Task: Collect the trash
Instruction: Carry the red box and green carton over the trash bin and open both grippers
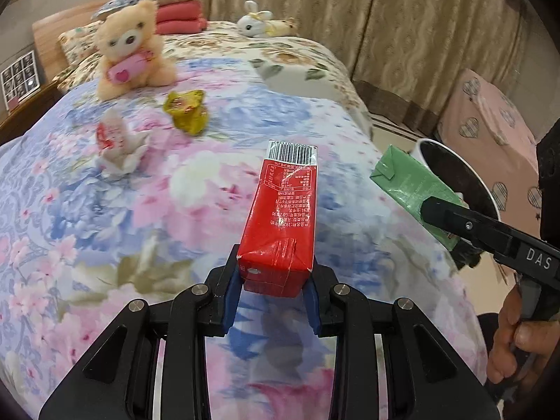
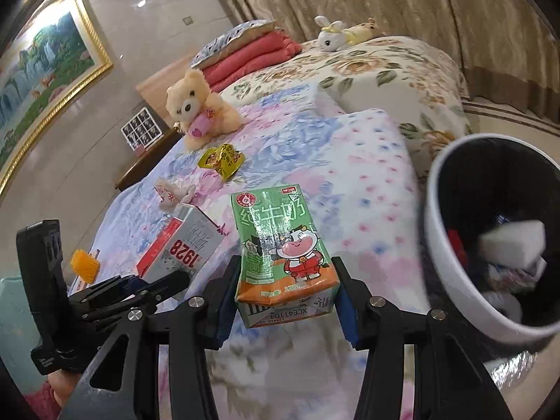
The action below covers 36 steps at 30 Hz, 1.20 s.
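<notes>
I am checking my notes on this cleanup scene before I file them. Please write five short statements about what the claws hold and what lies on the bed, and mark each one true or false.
1. The left claw grips a red rectangular drink carton. True.
2. The right claw is open and holds nothing. False: it is shut on a green milk carton with a cartoon cow.
3. The white round bin with a black inside already has items in it. True.
4. The crumpled yellow wrapper lies inside the bin. False: it lies on the floral bed cover, in front of the cream teddy bear.
5. The white plush rabbit sits on the floor. False: it lies on the bed, at its far end.
</notes>
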{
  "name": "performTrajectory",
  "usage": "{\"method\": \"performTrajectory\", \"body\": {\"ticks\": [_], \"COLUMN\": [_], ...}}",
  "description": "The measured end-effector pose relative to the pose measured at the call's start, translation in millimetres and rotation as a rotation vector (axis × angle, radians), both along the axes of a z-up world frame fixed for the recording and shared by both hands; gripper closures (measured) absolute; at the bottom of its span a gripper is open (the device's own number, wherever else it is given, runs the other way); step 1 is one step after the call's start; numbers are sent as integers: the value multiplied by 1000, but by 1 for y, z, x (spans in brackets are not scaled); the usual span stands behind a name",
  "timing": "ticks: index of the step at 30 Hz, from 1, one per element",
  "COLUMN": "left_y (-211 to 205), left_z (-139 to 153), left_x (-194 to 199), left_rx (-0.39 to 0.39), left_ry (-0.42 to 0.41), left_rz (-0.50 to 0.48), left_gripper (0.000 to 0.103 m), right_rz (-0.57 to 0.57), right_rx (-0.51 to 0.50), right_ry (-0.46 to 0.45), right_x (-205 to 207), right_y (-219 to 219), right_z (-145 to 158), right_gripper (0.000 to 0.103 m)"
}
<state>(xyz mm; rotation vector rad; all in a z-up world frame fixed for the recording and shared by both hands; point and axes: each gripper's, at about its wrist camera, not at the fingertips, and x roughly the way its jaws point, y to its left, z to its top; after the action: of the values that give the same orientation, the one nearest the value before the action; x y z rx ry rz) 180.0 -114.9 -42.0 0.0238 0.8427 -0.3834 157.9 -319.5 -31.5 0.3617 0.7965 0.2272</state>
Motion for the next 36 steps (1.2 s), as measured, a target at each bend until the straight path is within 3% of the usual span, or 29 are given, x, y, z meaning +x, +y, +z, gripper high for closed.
{"method": "performTrajectory", "body": {"ticks": [20,36], "left_y": [-85,-128], "left_z": [22,27], "left_x": [-25,-21], "left_rx": [31,43], "left_ry": [-47,-56], "left_rz": [-155,-215], "left_gripper": [73,73], "right_rz": [-129,-226], "right_rx": [-5,-8], "right_ry": [-35,-38], "right_x": [-45,-57], "right_y": [-74,-123], "right_z": [15,16], "right_gripper": [53,53]}}
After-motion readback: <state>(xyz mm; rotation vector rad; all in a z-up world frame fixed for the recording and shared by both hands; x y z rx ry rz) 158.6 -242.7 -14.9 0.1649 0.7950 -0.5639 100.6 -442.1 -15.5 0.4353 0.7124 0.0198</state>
